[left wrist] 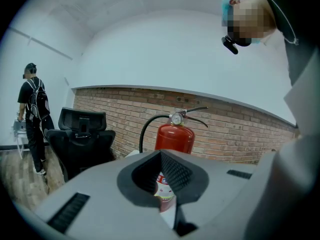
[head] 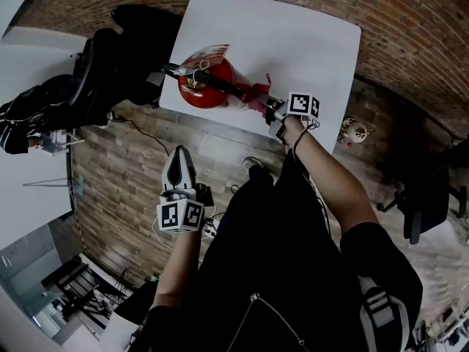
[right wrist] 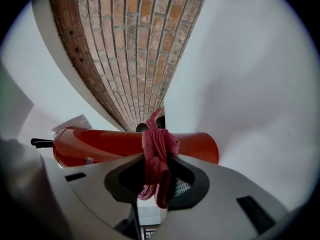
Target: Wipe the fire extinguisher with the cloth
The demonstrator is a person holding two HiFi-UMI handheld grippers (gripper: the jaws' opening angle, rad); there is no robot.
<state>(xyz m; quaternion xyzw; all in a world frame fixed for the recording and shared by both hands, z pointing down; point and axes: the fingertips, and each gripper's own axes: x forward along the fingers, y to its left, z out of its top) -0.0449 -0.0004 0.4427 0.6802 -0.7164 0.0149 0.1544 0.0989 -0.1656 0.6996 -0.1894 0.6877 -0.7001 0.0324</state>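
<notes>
the red fire extinguisher point(head: 207, 83) stands on the white bench point(head: 308, 35) in the upper middle of the head view. just right of it, the right gripper point(head: 277, 111) has its fingers clamped on the pink cloth point(right wrist: 156, 164), which lies against the cylinder's side. the left gripper point(head: 180, 176) hangs below centre, off the bench and over the wood floor point(head: 132, 189), its fingers closed on nothing.
</notes>
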